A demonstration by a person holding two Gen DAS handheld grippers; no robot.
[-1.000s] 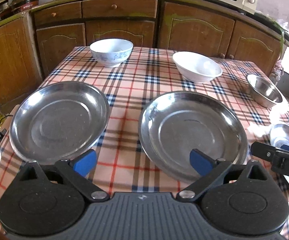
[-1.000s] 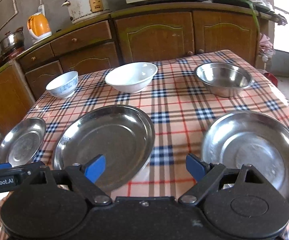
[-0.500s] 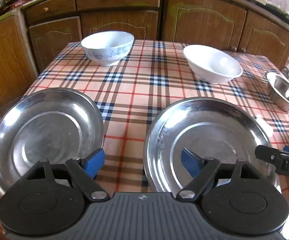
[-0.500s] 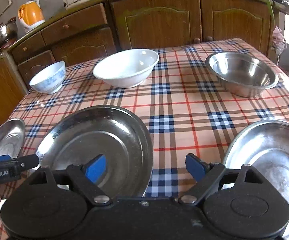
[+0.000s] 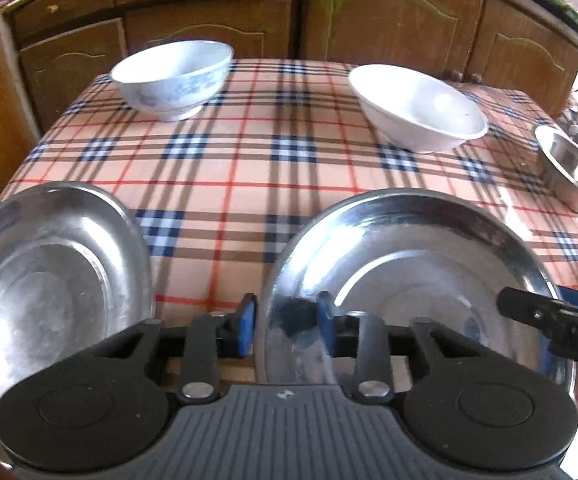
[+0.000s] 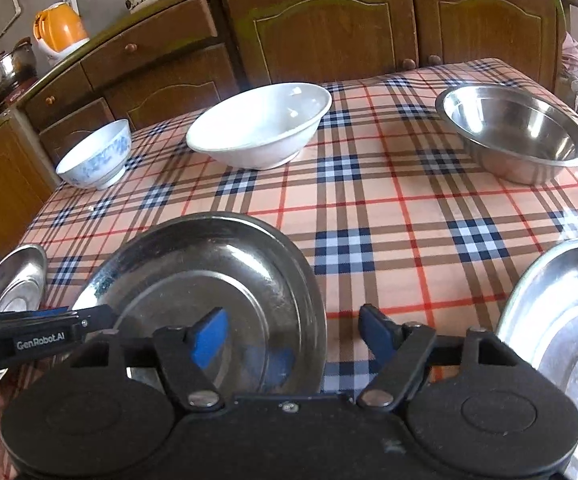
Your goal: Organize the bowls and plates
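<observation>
Closing on the near left rim of the middle steel plate (image 5: 429, 264), the left tool (image 5: 287, 326) has one blue pad outside the rim and one inside the dish; whether the pads already press on the metal I cannot tell. The right tool (image 6: 289, 334) straddles the right rim of the same plate, its left pad over the dish and its right pad over the cloth; its jaws are also closing, and its pads stand clear of the rim.

That plate lies at the near edge of the checked table (image 5: 249, 160), between two other steel plates: the left plate (image 5: 49, 280) just beside it and the right plate (image 6: 569, 320) a little apart at the near right. Along the far side stand three bowls in a row, well apart from one another: a blue-patterned bowl (image 5: 171, 74) on the left, a wider white bowl (image 5: 417, 108) in the middle, and a steel bowl (image 6: 513, 132) on the right. All three sit upright and empty.

Wooden cabinets (image 6: 329, 20) run behind the table, with an orange kettle (image 6: 59, 30) on top at the left.
</observation>
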